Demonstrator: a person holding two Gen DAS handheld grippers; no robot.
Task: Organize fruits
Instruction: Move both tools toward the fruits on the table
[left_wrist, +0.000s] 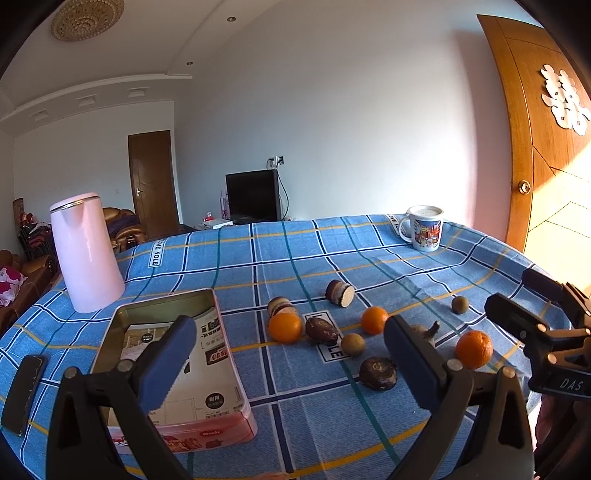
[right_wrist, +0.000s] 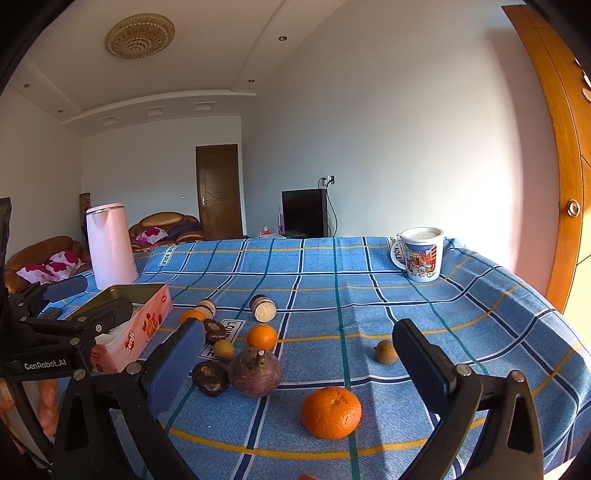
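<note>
Fruits lie loose on the blue checked tablecloth (left_wrist: 295, 254): three oranges (left_wrist: 284, 327) (left_wrist: 374, 319) (left_wrist: 474, 349), small brown longans (left_wrist: 352, 344) (left_wrist: 460, 304), dark round fruits (left_wrist: 378, 373) (left_wrist: 321, 329) and two cut pieces (left_wrist: 340, 292). An open pink tin (left_wrist: 173, 369) sits at the left. My left gripper (left_wrist: 291, 354) is open and empty, above the table near the tin. My right gripper (right_wrist: 299, 354) is open and empty, with an orange (right_wrist: 331, 411) and a purple fruit (right_wrist: 254, 373) just ahead between its fingers.
A pink kettle (left_wrist: 86, 251) stands at the back left. A printed mug (left_wrist: 424, 228) stands at the back right. A dark phone (left_wrist: 24, 391) lies at the left table edge. A wooden door (left_wrist: 535, 147) is at the right.
</note>
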